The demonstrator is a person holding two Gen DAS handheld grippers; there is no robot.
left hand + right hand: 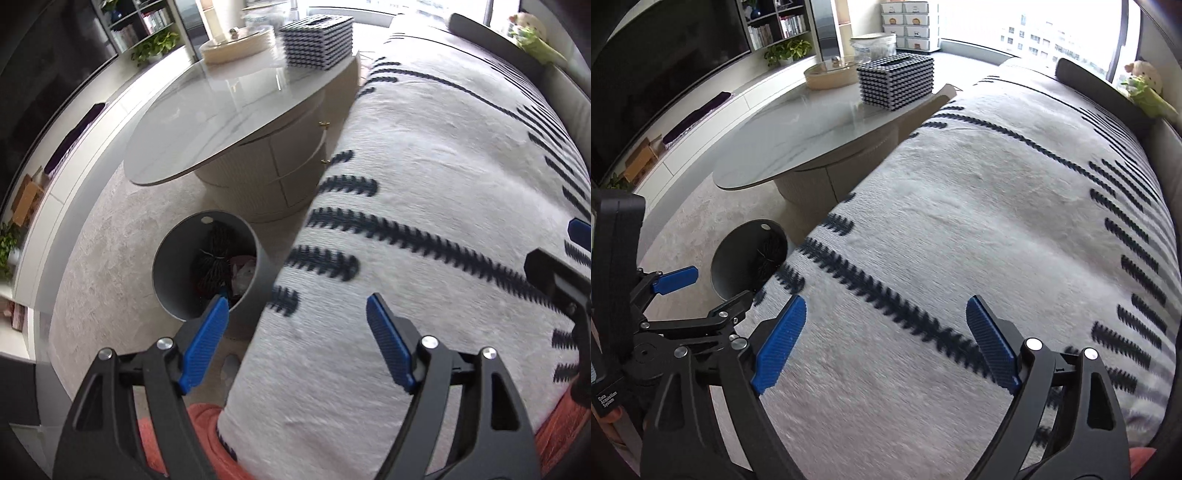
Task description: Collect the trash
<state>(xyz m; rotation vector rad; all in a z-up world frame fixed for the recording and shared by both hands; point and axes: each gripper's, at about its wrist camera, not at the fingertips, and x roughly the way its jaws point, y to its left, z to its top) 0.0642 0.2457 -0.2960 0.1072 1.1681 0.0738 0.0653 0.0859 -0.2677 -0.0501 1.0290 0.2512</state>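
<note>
Hovering wide open and empty, the left gripper (295, 317) and right gripper (886, 321) hung over the blanket (424, 184); the bin (173, 273), perhaps holding trash (243, 273), lay beyond the left fingertip (218, 306).

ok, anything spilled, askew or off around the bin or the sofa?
Nothing stands out. The grey bin stands upright on the carpet with trash inside, none spilled around it. The white throw on the sofa lies flat, and the tissue box sits squarely on the table.
</note>
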